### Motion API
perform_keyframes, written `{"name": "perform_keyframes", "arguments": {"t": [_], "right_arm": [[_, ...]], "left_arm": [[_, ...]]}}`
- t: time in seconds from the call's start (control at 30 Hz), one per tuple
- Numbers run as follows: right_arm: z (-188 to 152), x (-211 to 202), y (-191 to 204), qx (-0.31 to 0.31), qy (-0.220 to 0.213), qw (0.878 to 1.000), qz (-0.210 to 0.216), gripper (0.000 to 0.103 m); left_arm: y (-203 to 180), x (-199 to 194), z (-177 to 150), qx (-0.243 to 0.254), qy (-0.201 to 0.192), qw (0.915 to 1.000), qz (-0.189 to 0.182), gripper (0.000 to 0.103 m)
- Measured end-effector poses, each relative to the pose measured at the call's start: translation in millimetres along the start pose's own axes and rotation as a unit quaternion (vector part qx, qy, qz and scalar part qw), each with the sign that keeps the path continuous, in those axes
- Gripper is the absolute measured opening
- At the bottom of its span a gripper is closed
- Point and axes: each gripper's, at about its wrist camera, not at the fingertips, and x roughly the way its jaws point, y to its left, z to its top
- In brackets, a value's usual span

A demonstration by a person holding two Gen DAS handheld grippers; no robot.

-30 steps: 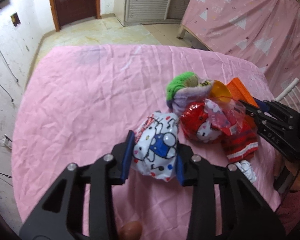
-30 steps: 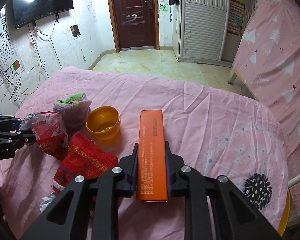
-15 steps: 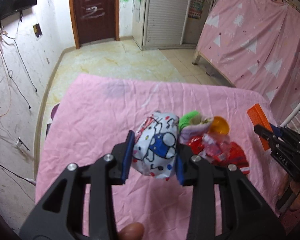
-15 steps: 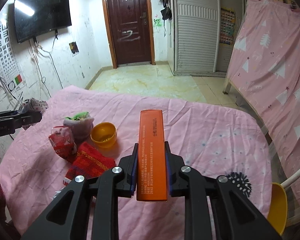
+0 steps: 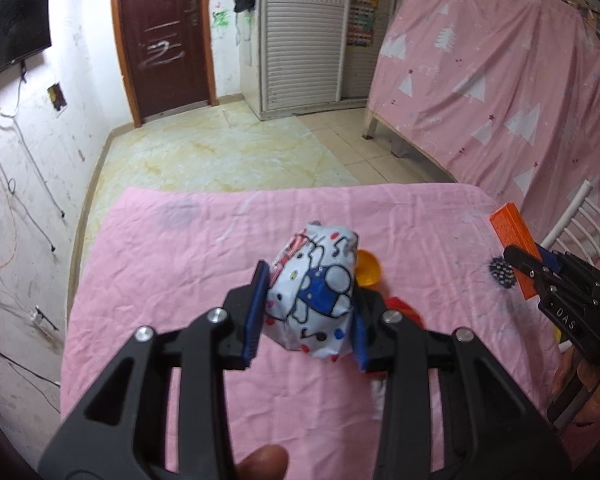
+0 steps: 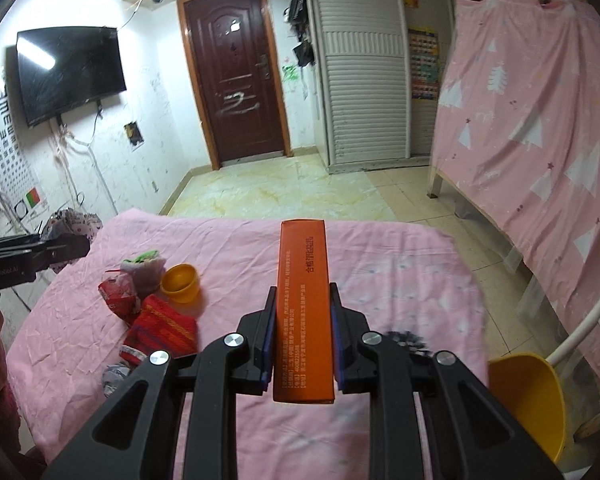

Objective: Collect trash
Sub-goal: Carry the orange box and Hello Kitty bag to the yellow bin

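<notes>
My left gripper [image 5: 306,312] is shut on a crumpled white cartoon-print wrapper [image 5: 314,294] and holds it high above the pink-covered table [image 5: 180,264]. My right gripper [image 6: 303,336] is shut on a long orange box [image 6: 304,304], also raised above the table; the box also shows at the right of the left wrist view [image 5: 514,240]. In the right wrist view the left gripper [image 6: 66,250] is at the far left with the wrapper [image 6: 74,218]. A red crumpled wrapper [image 6: 118,294] lies on the table.
On the table lie an orange bowl [image 6: 180,283], a red knitted sock [image 6: 164,330], a green and lilac sock [image 6: 144,266] and a small white wad [image 6: 114,374]. A yellow bin [image 6: 526,396] stands beside the table at the right. A white chair back [image 5: 580,224] is at the right.
Both grippers have risen steadily away from the table with their loads. The pile of socks, bowl and red wrapper now lies farther below.
</notes>
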Motion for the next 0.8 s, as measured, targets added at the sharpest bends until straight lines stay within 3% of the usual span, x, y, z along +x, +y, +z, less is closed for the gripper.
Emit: {"name": "perform_keyframes", "arguments": {"t": [0.8], "right_arm": [[-49,-58,-139,0.113,-0.039,0.992,-0.05,0.016]], "left_arm": [[-146,10,12,0.088,0.004,0.9952,-0.043,0.034]]}}
